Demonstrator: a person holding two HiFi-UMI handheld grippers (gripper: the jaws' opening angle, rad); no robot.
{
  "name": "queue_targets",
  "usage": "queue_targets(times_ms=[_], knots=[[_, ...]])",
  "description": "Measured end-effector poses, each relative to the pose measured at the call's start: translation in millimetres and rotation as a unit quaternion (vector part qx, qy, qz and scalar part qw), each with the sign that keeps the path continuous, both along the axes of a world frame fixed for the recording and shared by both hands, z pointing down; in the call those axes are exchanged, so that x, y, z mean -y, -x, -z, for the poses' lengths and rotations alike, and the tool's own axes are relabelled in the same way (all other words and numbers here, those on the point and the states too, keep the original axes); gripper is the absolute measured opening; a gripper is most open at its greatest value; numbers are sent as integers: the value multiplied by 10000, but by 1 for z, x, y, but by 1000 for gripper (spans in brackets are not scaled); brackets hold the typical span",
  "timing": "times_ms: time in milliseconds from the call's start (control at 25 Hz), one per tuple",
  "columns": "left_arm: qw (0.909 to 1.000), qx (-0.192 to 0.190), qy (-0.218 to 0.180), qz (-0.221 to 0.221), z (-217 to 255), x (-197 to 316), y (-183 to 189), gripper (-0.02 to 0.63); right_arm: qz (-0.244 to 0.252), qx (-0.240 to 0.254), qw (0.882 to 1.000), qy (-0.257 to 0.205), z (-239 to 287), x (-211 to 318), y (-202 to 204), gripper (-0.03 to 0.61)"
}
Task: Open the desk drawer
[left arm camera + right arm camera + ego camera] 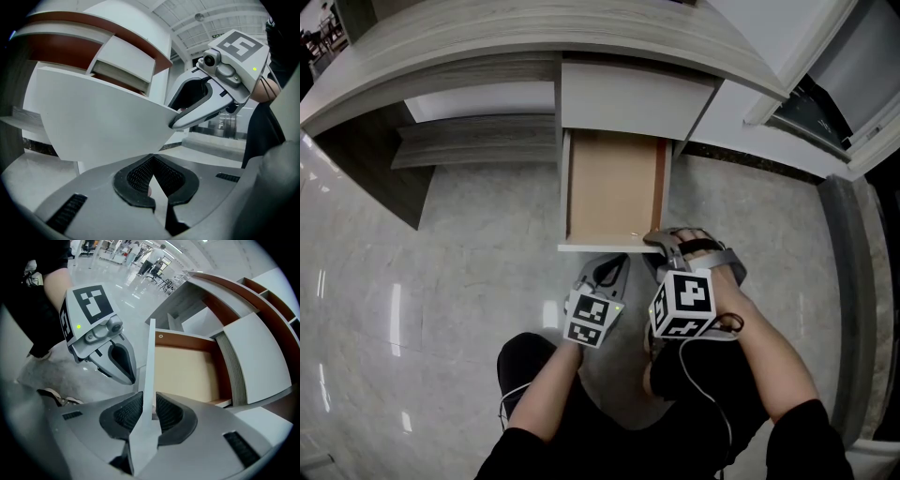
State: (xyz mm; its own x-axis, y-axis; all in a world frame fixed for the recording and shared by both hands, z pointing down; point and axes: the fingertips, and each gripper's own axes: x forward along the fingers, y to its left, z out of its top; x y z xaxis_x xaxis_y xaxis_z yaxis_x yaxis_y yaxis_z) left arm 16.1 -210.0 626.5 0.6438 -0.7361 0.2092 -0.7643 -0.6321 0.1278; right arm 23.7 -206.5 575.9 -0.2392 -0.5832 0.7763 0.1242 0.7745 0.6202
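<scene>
Since the right gripper (149,411) is set astride the drawer front (150,362) with its jaws slightly apart and a sliver of gap seen beside one pad, the front is judged to be straddled rather than clamped. If a pull were made like this, the pads could slide off the thin top edge. The left gripper (153,176) is held shut and empty just before the front and lower. It could be struck or pinched by the front if the drawer (614,187) were drawn out more. Behind the front, the drawer is seen well out from under the desk (534,37), its bottom bare. With a hard tug it could be run off its travel or tipped, though no stop can be made out. Counted: two grippers, one open drawer with one front, one desk, and nothing inside the drawer.
</scene>
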Motion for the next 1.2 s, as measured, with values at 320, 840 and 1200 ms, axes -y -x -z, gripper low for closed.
queue_targets(times_ms=[320,840,1200], knots=[[10000,20,-3,-36,0,-1,-2,3,32,67,10000,63,4,-5,0,101],[10000,-7,-51,-29,5,-8,0,3,-413,762,9956,-354,44,-27,-1,37],[9995,-131,-202,223,22,-16,16,3,-1321,2700,9522,-550,69,-31,16,20]])
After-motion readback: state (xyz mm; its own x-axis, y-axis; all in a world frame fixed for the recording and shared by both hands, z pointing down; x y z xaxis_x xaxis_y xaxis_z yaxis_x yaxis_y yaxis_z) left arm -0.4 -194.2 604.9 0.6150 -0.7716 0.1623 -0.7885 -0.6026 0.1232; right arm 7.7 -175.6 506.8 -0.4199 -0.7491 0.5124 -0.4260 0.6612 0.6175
